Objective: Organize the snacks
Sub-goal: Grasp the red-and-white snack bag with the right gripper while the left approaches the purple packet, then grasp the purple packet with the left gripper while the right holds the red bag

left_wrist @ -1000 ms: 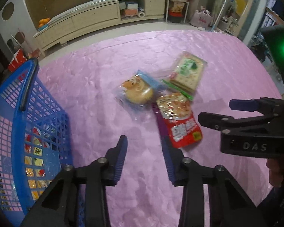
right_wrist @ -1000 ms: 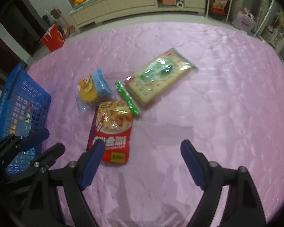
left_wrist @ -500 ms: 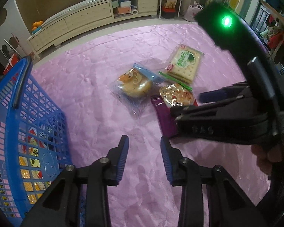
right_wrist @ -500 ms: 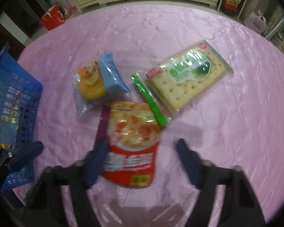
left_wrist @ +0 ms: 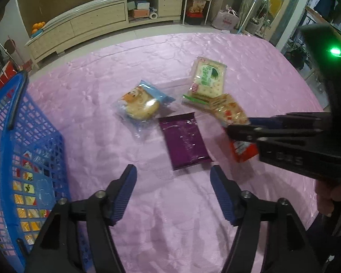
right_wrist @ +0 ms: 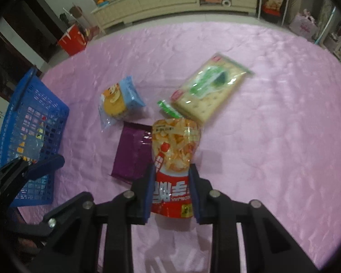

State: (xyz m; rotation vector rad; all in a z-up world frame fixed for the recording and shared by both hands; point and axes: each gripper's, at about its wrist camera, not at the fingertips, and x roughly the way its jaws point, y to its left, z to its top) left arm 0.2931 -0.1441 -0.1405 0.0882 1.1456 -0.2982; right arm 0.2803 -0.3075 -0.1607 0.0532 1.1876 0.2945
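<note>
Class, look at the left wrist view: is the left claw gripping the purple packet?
No, the left claw hangs open, short of the purple packet lying flat on the pink cloth.

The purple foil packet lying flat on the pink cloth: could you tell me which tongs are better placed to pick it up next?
Left. The left tongs are open, empty and just short of the purple foil packet. The right tongs are shut on the red chip bag.

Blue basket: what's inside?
Through the blue basket mesh, colourful packets show on its floor; count and type unreadable. Its far side is cut off from view.
</note>
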